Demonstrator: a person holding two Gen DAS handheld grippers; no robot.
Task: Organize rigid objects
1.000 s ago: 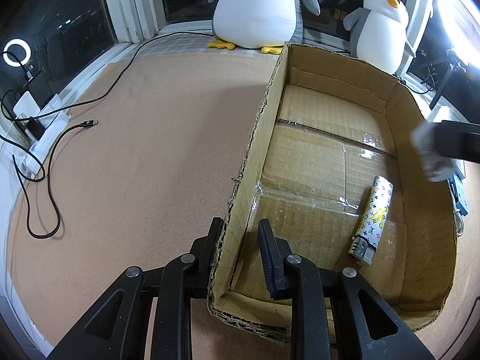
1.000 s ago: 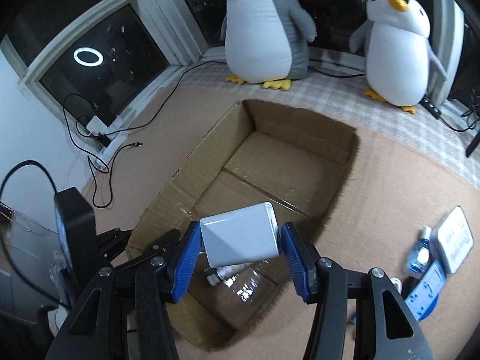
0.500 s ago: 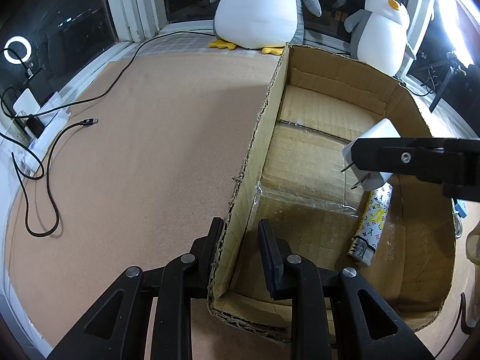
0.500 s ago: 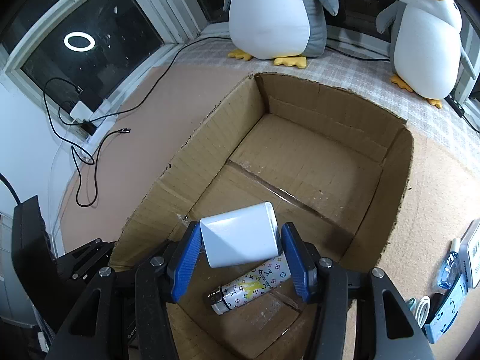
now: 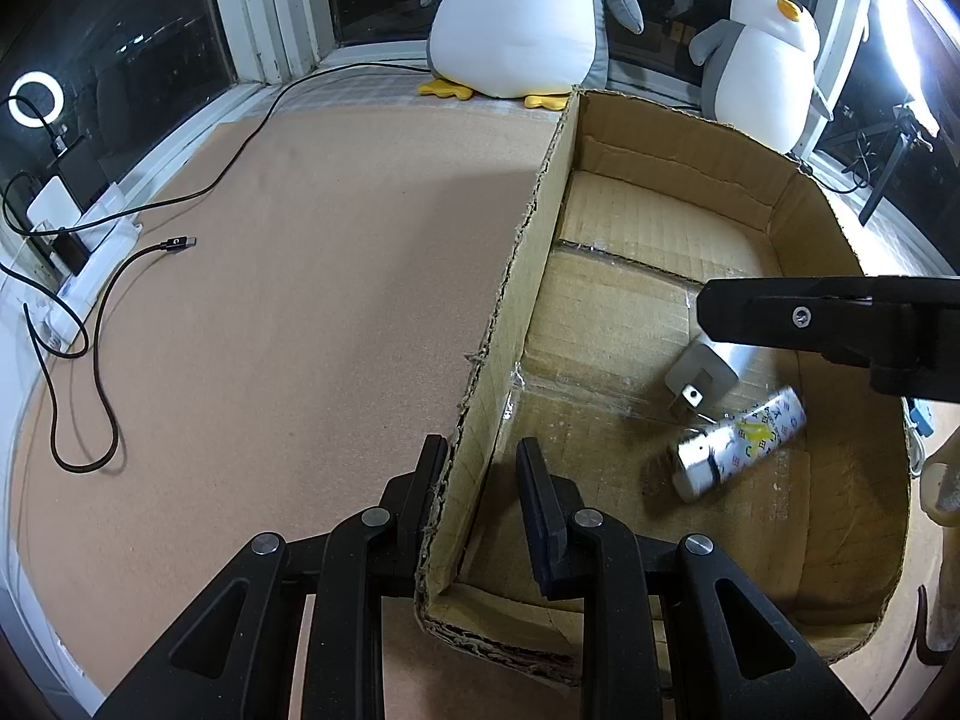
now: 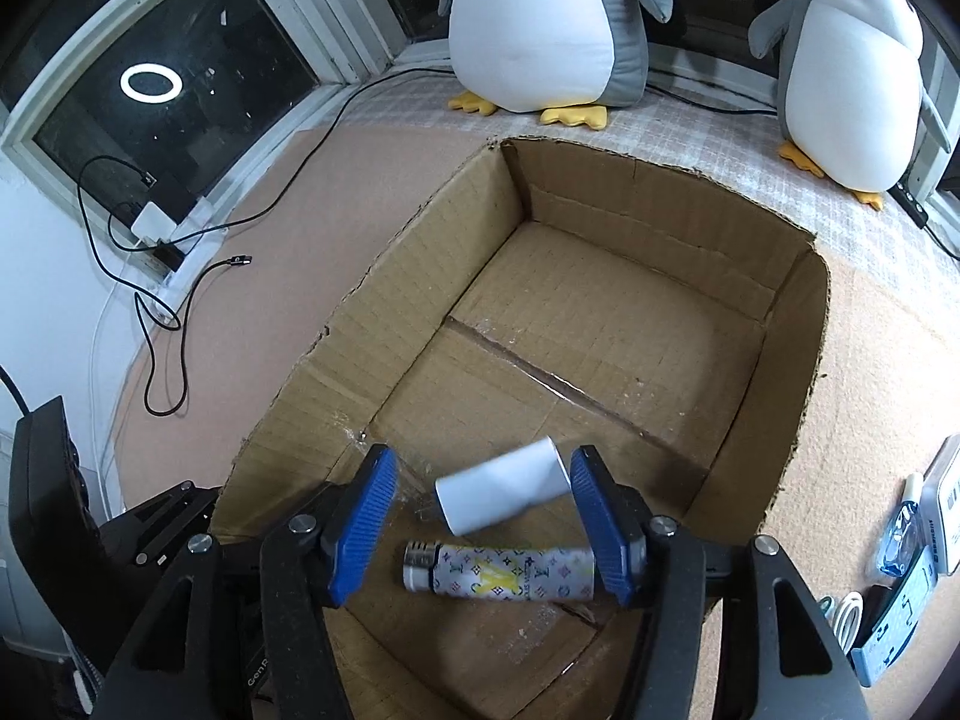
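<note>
A cardboard box (image 5: pixel 804 222) (image 6: pixel 804 360) lies open on the tan mat. My left gripper (image 5: pixel 480 462) stands open astride the box's near left wall, its left finger against the cardboard. Over the box my right gripper (image 6: pixel 483 480) (image 5: pixel 810 324) is open. A white plug charger (image 6: pixel 504 492) (image 5: pixel 702 375) tilts loose between and below its blue pads (image 6: pixel 366 516), prongs pointing down to the left. On the box floor just under it lies a patterned lighter (image 6: pixel 504 576) (image 5: pixel 744 444).
Two plush penguins (image 6: pixel 540 18) (image 6: pixel 852 72) stand behind the box. Black cables (image 5: pixel 90 360) and a white power strip (image 5: pixel 90 252) lie at the left. Right of the box sit a small blue bottle (image 6: pixel 900 534), a white case (image 6: pixel 945 504) and a coiled white cable (image 6: pixel 846 612).
My right gripper carried the charger over the box, lowered it and opened; the charger has slipped free and tipped toward the lighter. The left gripper has stayed on the wall.
</note>
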